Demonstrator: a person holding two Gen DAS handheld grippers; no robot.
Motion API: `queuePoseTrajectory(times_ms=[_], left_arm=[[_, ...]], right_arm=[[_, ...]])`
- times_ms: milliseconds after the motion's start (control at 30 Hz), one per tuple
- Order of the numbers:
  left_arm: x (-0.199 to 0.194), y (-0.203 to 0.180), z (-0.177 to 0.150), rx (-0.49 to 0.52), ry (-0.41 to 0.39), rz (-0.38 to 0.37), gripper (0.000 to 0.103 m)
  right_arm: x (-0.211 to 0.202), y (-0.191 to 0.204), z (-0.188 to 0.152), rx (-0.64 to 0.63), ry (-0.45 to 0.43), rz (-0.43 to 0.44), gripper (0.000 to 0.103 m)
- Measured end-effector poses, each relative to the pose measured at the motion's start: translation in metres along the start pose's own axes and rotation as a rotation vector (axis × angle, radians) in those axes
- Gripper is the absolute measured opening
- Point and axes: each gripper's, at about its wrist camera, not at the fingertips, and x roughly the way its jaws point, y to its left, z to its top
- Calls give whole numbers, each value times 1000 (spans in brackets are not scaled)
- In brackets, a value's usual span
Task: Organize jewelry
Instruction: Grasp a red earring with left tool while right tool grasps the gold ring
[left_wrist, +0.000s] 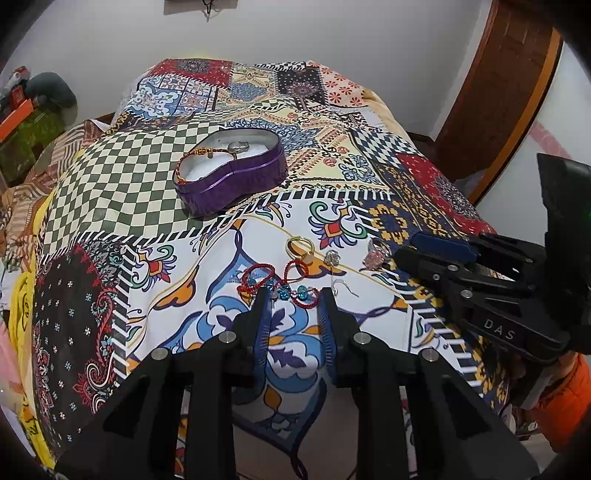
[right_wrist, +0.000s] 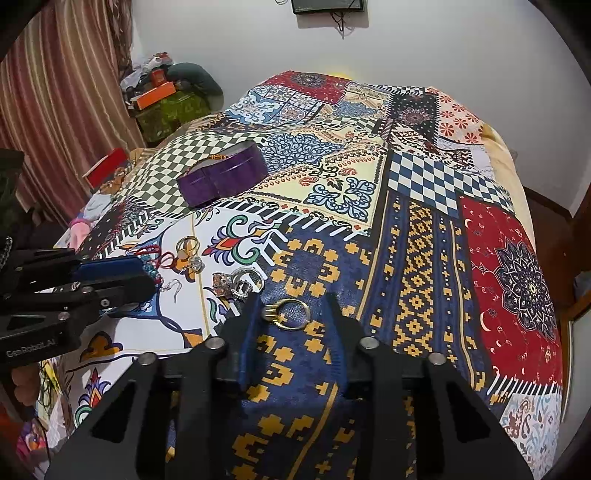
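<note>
On a bed covered by a patchwork quilt (right_wrist: 417, 229), the right claw (right_wrist: 291, 314) brackets a gold ring (right_wrist: 290, 313), its jaws apart, one pad touching. The left claw (left_wrist: 293, 295), also apart, straddles a red cord bracelet with blue beads (left_wrist: 280, 282). Each should close gently, lift straight up, then carry to the open purple tin (left_wrist: 236, 184) further up the bed.

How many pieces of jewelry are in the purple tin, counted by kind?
Braided bracelet: 1
Silver ring: 1
Total in the purple tin: 2
</note>
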Motion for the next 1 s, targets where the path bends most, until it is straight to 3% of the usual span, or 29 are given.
queuePoseTrajectory(times_ms=[167,300,433,500,700,1000], left_arm=[[5,2,5,-15,-2,5,27],[12,0,7,14,-35,68,26],[14,0,7,31,-56,115,4],[12,2,6,31,-59,114,1],[-1,5,0,28,-73,105,1],[-40,6,3,20,-156,104,1]], right_arm=[[-1,0,0,-1,-3,10,24],[-2,1,0,-3,-1,12,24],[-3,2,1,-4,2,13,24],[-4,3,1,-4,0,12,24],[-8,4,6,2,-10,12,24],[-31,8,22,-2,-75,0,24]])
